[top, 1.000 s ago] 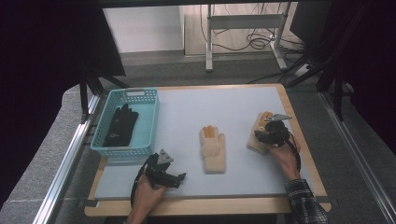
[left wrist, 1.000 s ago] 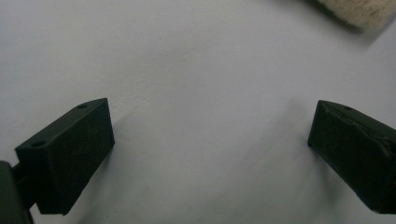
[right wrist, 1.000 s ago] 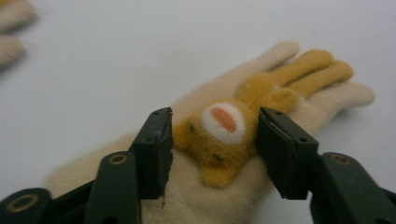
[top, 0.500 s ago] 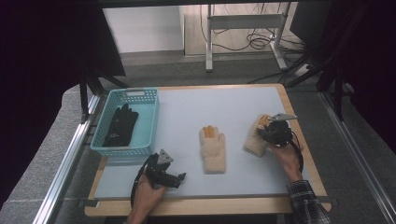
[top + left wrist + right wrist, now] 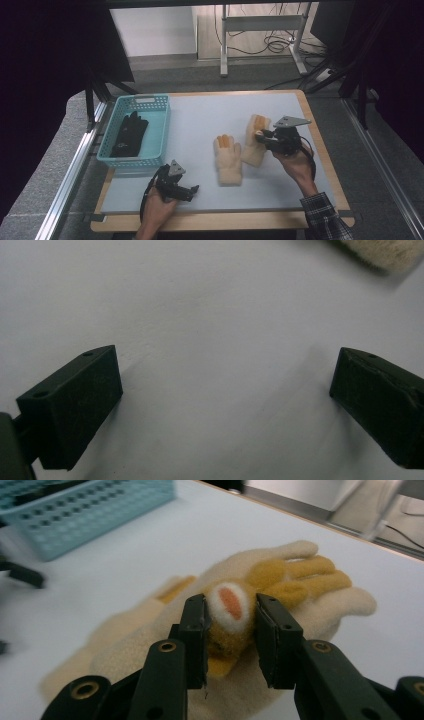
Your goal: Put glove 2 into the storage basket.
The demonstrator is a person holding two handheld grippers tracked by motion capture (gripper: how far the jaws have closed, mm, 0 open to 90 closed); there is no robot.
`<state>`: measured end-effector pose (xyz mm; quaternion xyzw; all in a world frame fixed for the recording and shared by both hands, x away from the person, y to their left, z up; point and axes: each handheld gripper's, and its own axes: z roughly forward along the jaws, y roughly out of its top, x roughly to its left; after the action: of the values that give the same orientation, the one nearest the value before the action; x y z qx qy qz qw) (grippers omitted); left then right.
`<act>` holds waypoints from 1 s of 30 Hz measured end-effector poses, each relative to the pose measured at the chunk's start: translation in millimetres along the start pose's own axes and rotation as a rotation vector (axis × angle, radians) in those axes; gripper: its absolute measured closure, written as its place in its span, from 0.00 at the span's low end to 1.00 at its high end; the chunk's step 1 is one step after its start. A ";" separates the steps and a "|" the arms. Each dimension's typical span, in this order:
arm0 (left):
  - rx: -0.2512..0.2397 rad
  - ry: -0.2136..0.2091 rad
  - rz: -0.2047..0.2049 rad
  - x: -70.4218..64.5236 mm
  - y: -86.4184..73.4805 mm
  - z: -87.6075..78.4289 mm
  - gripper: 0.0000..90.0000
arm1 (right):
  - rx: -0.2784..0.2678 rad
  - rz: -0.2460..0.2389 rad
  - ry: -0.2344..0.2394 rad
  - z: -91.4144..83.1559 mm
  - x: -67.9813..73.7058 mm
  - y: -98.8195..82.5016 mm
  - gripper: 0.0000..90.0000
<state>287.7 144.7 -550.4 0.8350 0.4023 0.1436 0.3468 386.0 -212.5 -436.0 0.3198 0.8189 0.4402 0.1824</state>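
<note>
Two cream gloves with yellow fingertips are on the grey table. One glove (image 5: 228, 161) lies flat at mid-table. The other glove (image 5: 251, 149) hangs tilted just to its right, and my right gripper (image 5: 260, 135) is shut on it, its jaws having closed onto it within the last second. In the right gripper view the pads (image 5: 196, 625) pinch a bunched yellow fold of that glove (image 5: 310, 580), at the right gripper (image 5: 230, 615). My left gripper (image 5: 194, 190) rests open near the front left. Its jaws stand wide over bare table in the left gripper view (image 5: 225, 395), beside a glove cuff (image 5: 385, 252).
A light blue basket (image 5: 142, 102) stands at the table's left and holds a black glove (image 5: 129, 134). The basket (image 5: 85, 515) appears far off in the right gripper view. The wooden table edge (image 5: 320, 145) runs close by the right hand.
The right gripper has taken hold of the right-hand glove, lifted it, and carried it left toward the flat glove. The left gripper has stayed still.
</note>
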 end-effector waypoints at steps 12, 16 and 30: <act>0.001 0.000 0.003 0.1 -0.1 -0.1 0.01 | 0.126 -0.191 0.223 58.5 57.8 4.7 0.73; 0.001 0.000 0.000 0.0 -0.1 -0.1 0.01 | 0.196 -0.237 0.217 75.2 66.9 -3.7 0.72; 0.001 0.000 0.001 0.0 -0.1 -0.1 0.01 | 0.119 -0.050 0.107 52.6 31.7 0.5 0.70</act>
<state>287.7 144.7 -550.4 0.8353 0.4021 0.1437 0.3463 393.6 -158.8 -464.8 0.2856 0.8599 0.4026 0.1301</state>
